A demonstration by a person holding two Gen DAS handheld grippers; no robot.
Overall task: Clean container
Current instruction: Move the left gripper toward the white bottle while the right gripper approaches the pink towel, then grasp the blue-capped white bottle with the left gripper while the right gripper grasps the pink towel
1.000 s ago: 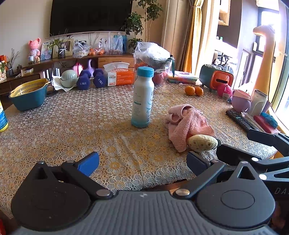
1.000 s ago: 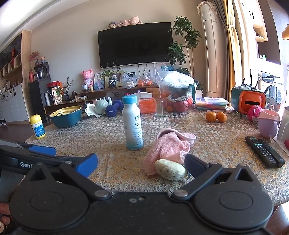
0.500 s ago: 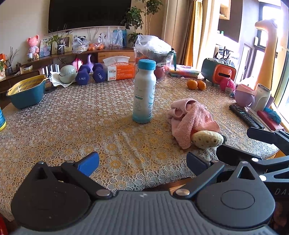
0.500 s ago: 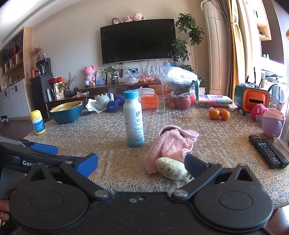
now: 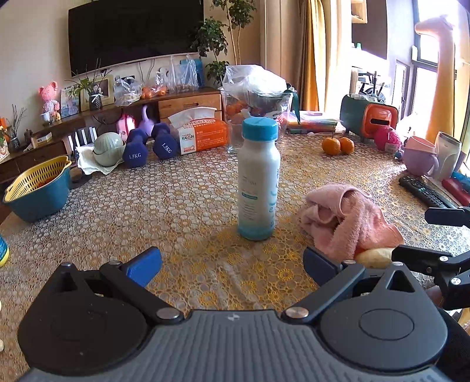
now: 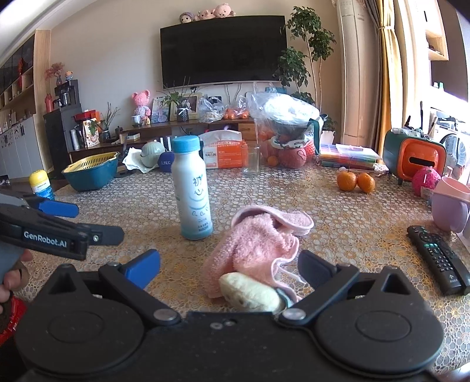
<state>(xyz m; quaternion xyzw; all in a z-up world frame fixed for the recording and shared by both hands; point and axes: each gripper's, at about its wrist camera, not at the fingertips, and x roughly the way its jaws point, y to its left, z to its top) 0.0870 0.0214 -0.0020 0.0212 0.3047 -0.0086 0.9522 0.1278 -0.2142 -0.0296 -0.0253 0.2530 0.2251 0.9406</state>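
Premises: a home living room. Evidence: wall-mounted TV (image 6: pixel 223 50) over a wooden sideboard (image 6: pixel 164 132), soft toys (image 6: pixel 207 13), potted tree (image 6: pixel 305 55), curtains (image 6: pixel 387 73), dumbbells (image 5: pixel 147 145), cluttered table (image 5: pixel 182 199).

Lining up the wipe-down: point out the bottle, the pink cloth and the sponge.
white bottle (image 5: pixel 258 188): left wrist view, middle of the body.
pink cloth (image 6: pixel 257 245): right wrist view, centre of the bunched fabric.
yellow sponge (image 6: pixel 249 292): right wrist view, its top face.

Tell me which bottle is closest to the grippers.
The white bottle with the blue cap, standing mid-table beside the pink towel; the yellow-capped bottle sits far left.
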